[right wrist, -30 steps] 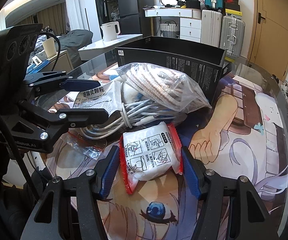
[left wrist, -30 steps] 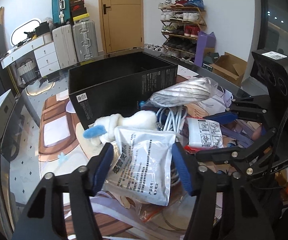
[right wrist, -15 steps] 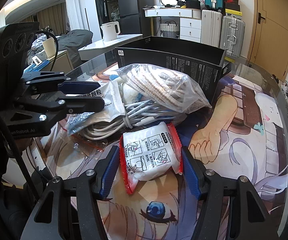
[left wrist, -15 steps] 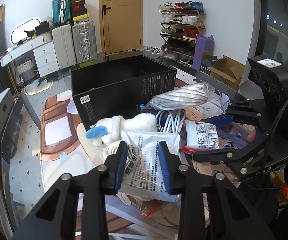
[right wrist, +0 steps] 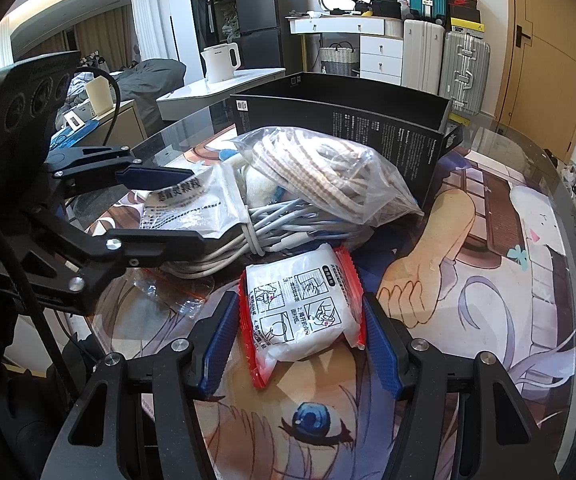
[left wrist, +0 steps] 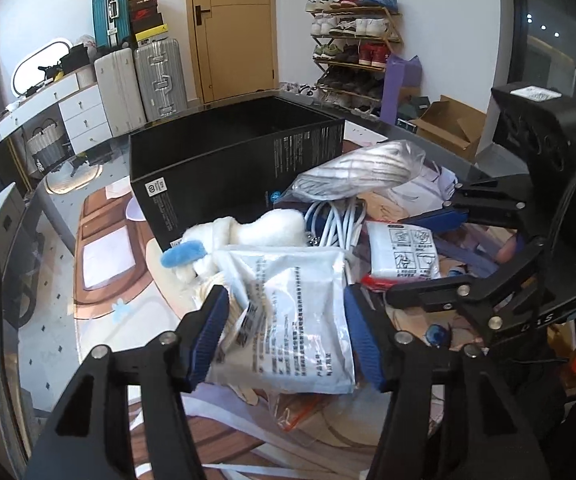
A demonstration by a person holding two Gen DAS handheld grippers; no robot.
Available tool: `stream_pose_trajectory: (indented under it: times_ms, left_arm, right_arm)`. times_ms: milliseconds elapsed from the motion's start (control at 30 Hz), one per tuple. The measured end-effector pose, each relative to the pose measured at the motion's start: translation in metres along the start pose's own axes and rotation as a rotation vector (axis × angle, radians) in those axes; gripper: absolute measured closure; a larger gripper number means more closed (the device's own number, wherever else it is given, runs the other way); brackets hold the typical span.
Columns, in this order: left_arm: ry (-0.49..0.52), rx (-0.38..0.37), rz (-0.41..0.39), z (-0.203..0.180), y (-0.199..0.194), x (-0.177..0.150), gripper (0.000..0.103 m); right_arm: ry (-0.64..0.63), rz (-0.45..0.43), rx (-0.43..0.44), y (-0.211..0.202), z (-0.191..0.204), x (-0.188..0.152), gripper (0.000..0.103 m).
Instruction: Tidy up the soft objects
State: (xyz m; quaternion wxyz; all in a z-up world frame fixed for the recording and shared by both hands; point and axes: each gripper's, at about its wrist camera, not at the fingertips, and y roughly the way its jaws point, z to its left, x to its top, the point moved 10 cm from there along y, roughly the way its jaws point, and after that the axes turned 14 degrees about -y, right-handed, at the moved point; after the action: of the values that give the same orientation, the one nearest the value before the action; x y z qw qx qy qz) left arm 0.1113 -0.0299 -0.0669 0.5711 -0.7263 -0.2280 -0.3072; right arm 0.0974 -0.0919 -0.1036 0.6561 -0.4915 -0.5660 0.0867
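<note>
The left gripper's [left wrist: 283, 332] jaws are standing spread, their blue pads flanking the white printed pouch [left wrist: 296, 312] on either side; whether the pads are touching the film I cannot tell. The right gripper's [right wrist: 294, 340] jaws are likewise spread around the red-edged white packet [right wrist: 302, 312], with a sliver of mat showing at each pad.

Both things are lying on the printed mat [right wrist: 488, 264], in front of the open black box [left wrist: 231, 168], which looks like the place for them. The pouch is sitting straight ahead between the left jaws, its long axis running away from the camera toward the box, so a plain squeeze would be closing across its short width. The packet is lying slightly tilted between the right jaws, long axis also forward. The left gripper is nearer the box's open top.

The left view is showing the white plush toy [left wrist: 247, 236] with its blue tip tucked behind the pouch. The right view is showing the bagged rope coil [right wrist: 328, 176] resting on the bundled white cable [right wrist: 255, 236], and the pouch edge pressed against that bundle.
</note>
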Motion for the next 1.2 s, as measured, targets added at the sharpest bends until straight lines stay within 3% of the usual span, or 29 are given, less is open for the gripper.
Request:
stream_pose_trajectory:
  times_ms: [167, 267, 1200]
  left_arm:
    - [0.010, -0.002, -0.004, -0.003, -0.002, 0.000, 0.063]
    - [0.020, -0.009, -0.008, -0.006, -0.005, 0.000, 0.066]
    - [-0.138, 0.011, -0.159, 0.028, -0.056, 0.028, 0.066]
  right_arm:
    - [-0.009, -0.002, 0.001, -0.002, 0.001, 0.000, 0.042]
    - [-0.019, -0.005, 0.005, -0.004, 0.003, 0.000, 0.042]
    - [-0.100, -0.109, 0.031, -0.044, 0.036, 0.028, 0.046]
